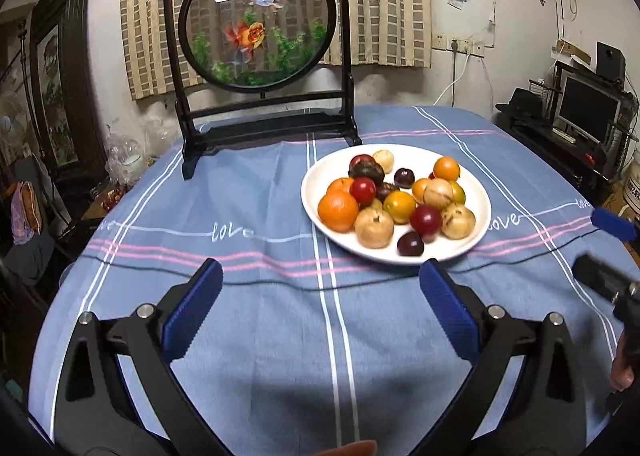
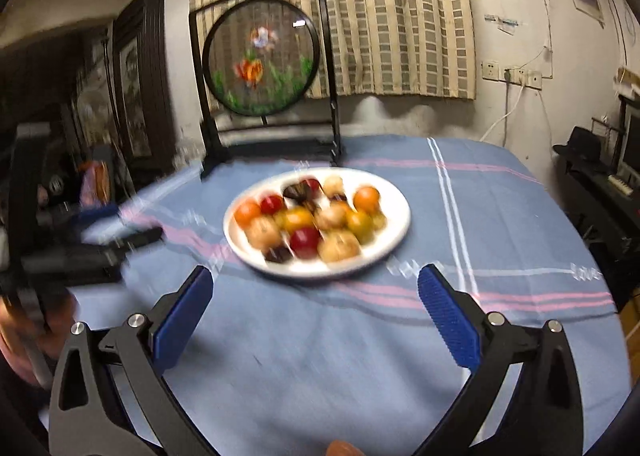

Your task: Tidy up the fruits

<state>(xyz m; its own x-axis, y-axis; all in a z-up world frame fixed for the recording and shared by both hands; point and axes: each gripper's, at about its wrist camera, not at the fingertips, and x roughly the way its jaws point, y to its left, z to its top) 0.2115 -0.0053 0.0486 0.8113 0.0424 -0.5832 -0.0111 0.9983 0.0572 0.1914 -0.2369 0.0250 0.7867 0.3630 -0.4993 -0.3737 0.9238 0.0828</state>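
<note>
Both jaws spread wide and empty: I hold the left hand-held gripper [image 1: 320,292] and right hand-held gripper [image 2: 316,296] near the white plate [image 1: 478,228] on the bench [image 1: 248,320]. Fruits [image 1: 396,200] lie heaped on the plate; nudging one could roll neighbours off, I judge. Behind the plate stands a goldfish screen [image 1: 260,16].

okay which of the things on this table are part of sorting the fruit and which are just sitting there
Job:
- round white plate
- pile of orange, red, tan and dark purple fruits
- open left gripper
- open right gripper

Just there:
- black-framed round goldfish screen
- blue striped tablecloth
</note>
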